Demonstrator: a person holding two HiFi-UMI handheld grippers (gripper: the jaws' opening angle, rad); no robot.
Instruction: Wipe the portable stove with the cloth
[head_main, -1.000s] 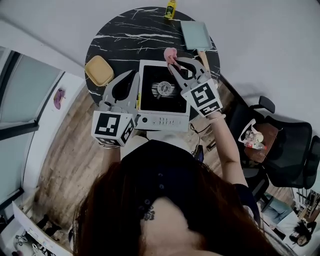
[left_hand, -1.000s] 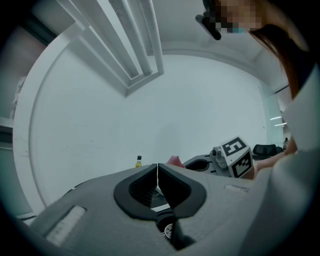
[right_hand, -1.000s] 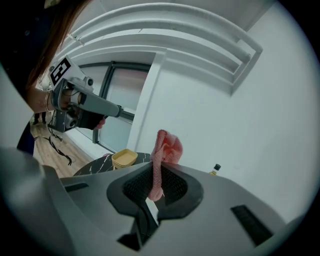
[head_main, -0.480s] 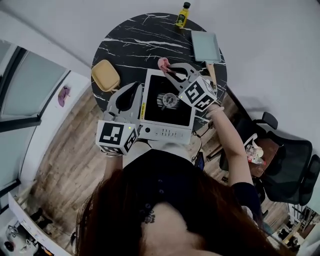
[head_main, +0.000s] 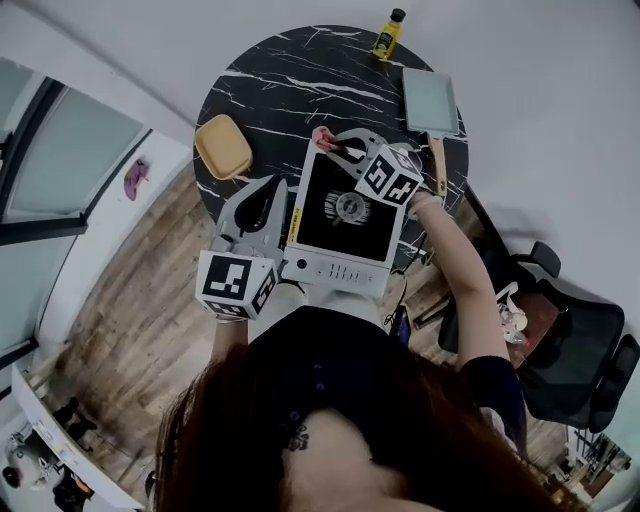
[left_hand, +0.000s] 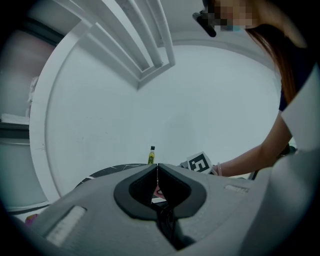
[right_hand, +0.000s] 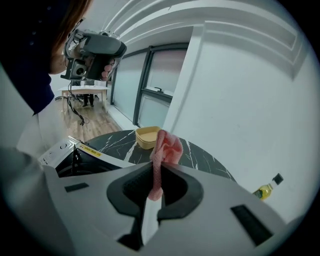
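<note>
Pink cloth (right_hand: 167, 145) pinched in your right gripper (right_hand: 158, 170) at the stove's (head_main: 330, 240) upper-left corner; left gripper (left_hand: 157, 166) closed, empty. Wiping appears barely begun.

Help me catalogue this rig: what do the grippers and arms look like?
Both the left gripper and right gripper are pale grey tapering shells with black-lined jaws, each carrying a white cube with black square markers. The person wears a dark short-sleeved top.
</note>
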